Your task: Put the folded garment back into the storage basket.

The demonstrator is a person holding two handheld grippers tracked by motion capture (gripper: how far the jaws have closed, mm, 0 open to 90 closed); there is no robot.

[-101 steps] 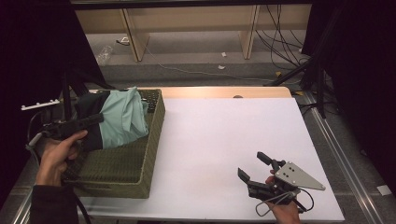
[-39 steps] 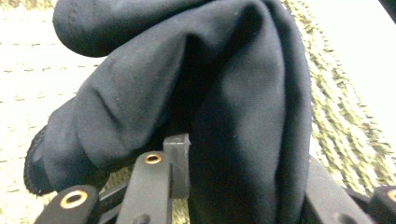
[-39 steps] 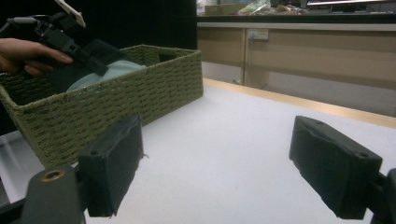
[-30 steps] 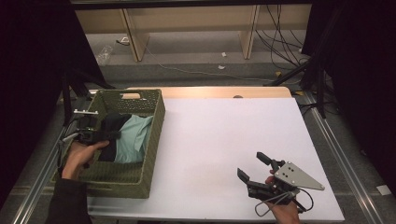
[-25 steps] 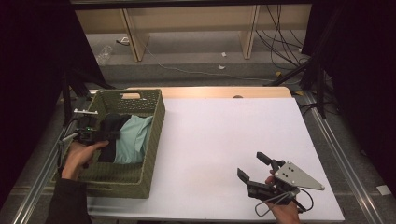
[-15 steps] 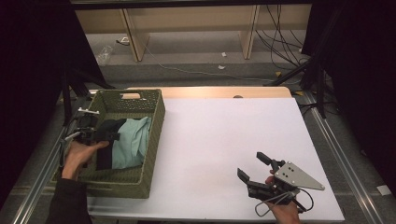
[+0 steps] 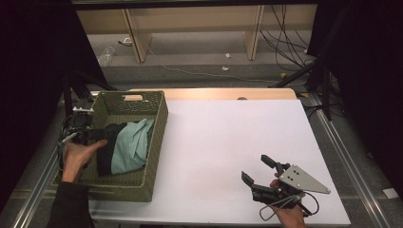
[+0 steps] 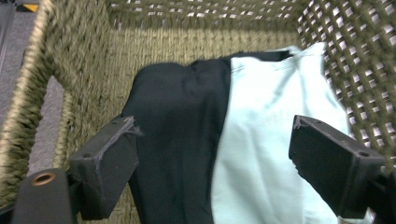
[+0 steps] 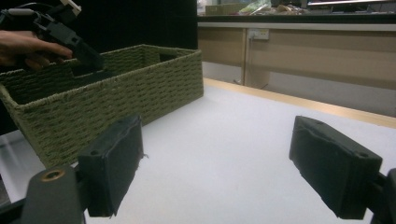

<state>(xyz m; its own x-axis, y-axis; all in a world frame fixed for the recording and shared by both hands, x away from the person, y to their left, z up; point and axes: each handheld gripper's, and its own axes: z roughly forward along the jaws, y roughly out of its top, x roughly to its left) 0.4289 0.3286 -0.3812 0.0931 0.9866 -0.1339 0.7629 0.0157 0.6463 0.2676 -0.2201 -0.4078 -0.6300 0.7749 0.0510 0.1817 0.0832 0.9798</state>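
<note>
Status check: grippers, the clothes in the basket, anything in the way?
Left gripper open, jaws just opened above the black garment and mint garment in basket. Right gripper open, idle. Nothing in the way.

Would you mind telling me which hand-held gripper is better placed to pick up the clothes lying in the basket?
Left. The left hand-held gripper hangs open right over the clothes in the basket; the right hand-held gripper is across the table.

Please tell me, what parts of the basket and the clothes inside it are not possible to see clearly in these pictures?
- High view: the left gripper and hand cover part of the black cloth.
- Left gripper view: the mint cloth is cut off at the bottom edge.
- Right gripper view: the basket wall hides its contents.
- Garment types: folded, cannot tell.
</note>
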